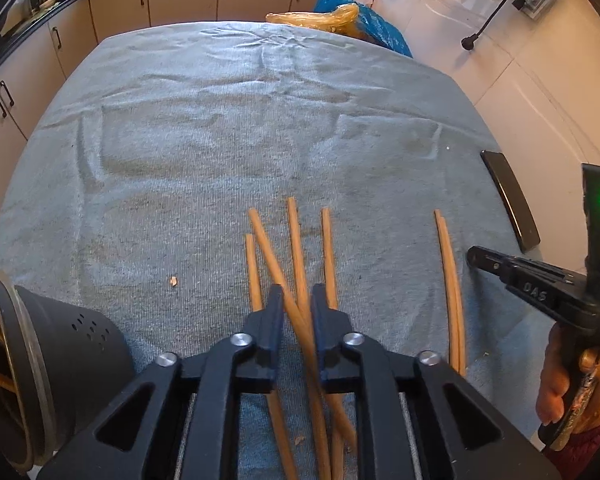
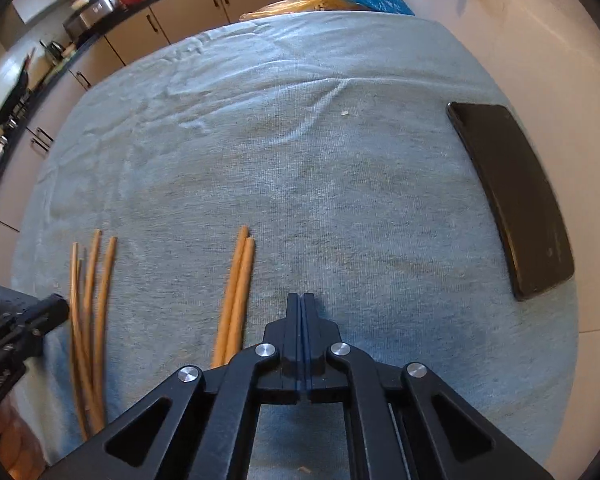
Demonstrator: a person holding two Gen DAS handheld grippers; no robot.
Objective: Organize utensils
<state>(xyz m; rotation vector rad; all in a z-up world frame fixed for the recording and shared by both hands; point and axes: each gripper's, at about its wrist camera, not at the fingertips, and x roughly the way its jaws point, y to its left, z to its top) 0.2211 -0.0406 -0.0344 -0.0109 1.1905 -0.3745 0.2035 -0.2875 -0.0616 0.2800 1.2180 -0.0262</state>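
Note:
Several wooden chopsticks [image 1: 296, 248] lie crossed on the grey-blue towel [image 1: 220, 140]. My left gripper [image 1: 297, 290] points down over them, its jaws slightly apart; two sticks run through the gap and nothing looks pinched. A separate pair of chopsticks [image 1: 452, 280] lies side by side further right. In the right wrist view this pair [image 2: 236, 300] sits just left of my right gripper [image 2: 302, 298], which is shut with nothing between its fingers. The crossed bunch [image 2: 88, 300] and the left gripper [image 2: 52, 308] show at the left edge. A hand [image 1: 560, 380] holds the right gripper [image 1: 476, 256].
A dark utensil holder [image 1: 80, 344] with a metal rim lies on its side at the near left. A flat black slab [image 2: 512, 196] rests near the towel's right edge. Blue and orange plastic bags [image 1: 352, 20] sit beyond the far edge, cabinets [image 1: 180, 0] behind, tiled floor [image 1: 540, 80] to the right.

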